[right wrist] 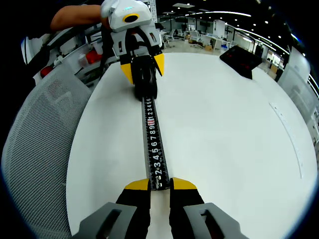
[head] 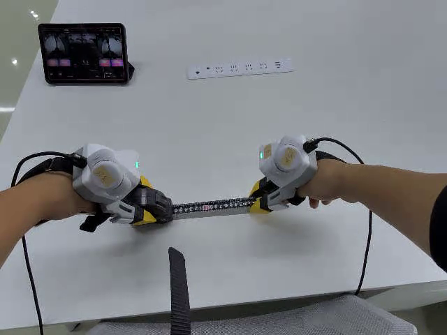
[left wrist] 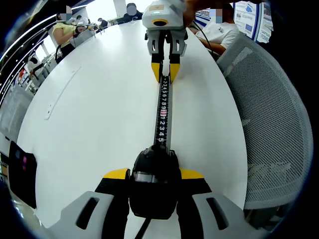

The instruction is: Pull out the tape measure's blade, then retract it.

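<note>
In the head view, the left gripper (head: 150, 204) near the table's (head: 314, 91) front edge has its yellow-tipped jaws clamped on the black case of the tape measure (head: 159, 206). The blade (head: 213, 206) runs out flat along the table to the right gripper (head: 255, 199), whose jaws are nipped on its end. The blade's print is too small to read here. A tablet (head: 84, 54) stands at the far left corner, a white power strip (head: 239, 68) lies near the far edge, and a mesh chair (head: 279, 321) with a black strap (head: 179, 286) sits below the front edge.

In the left gripper view, the case fills the gap between the jaws. The blade reads 2 to 9, a red mark, then 1 to 5.

In the right gripper view, the narrow jaws pinch the blade tip. The digits run 2 to 9, a red mark, then 1 to 6, up to the case.
</note>
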A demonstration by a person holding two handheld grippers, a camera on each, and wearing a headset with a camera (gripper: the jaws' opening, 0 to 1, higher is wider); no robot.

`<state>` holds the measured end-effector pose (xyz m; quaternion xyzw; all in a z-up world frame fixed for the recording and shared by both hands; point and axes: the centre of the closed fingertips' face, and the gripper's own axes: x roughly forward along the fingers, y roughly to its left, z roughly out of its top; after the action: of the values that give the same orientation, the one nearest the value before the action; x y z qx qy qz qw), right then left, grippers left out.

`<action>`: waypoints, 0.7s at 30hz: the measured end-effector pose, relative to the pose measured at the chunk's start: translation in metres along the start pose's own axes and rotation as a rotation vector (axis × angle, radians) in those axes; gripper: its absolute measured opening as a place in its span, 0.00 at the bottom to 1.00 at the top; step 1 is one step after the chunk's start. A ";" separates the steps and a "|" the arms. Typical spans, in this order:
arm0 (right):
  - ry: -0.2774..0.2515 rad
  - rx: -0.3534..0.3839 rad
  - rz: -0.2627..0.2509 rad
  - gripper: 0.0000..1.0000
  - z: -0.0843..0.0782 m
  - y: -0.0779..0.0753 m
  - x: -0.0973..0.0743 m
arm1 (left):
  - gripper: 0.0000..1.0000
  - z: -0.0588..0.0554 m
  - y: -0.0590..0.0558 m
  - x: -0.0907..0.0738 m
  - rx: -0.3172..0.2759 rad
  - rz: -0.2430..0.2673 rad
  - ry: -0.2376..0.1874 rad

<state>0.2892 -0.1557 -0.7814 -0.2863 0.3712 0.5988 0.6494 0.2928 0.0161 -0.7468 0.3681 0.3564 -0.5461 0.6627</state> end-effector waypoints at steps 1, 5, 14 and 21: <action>0.001 0.000 0.000 0.10 0.000 0.000 0.000 | 0.31 0.000 0.000 0.000 0.000 0.000 0.000; 0.002 0.002 0.000 0.10 -0.003 -0.001 -0.001 | 0.31 0.000 0.000 0.000 -0.001 0.000 0.000; 0.006 0.007 -0.004 0.10 -0.007 -0.002 -0.004 | 0.31 0.000 0.000 -0.001 -0.001 0.000 -0.001; 0.008 0.011 -0.008 0.10 -0.010 -0.001 -0.006 | 0.31 0.000 0.000 -0.001 0.001 0.000 -0.001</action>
<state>0.2889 -0.1675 -0.7827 -0.2868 0.3758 0.5929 0.6519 0.2929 0.0168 -0.7461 0.3680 0.3558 -0.5466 0.6628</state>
